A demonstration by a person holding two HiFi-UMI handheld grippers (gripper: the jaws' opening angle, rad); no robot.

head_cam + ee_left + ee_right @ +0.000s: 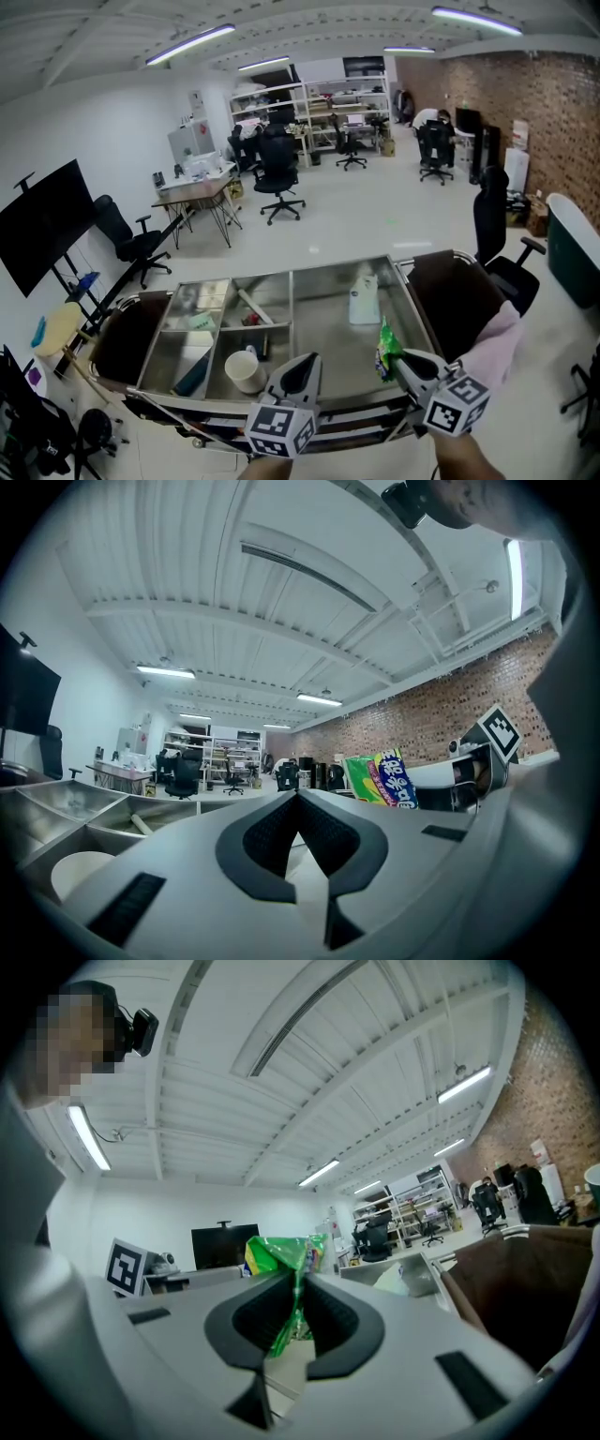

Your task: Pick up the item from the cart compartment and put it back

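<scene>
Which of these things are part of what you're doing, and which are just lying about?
In the job: green snack packet, pinched in the right hand-held gripper; metal cart.
Lying about: white cup and white bottle in the cart; office chair; black screen.
</scene>
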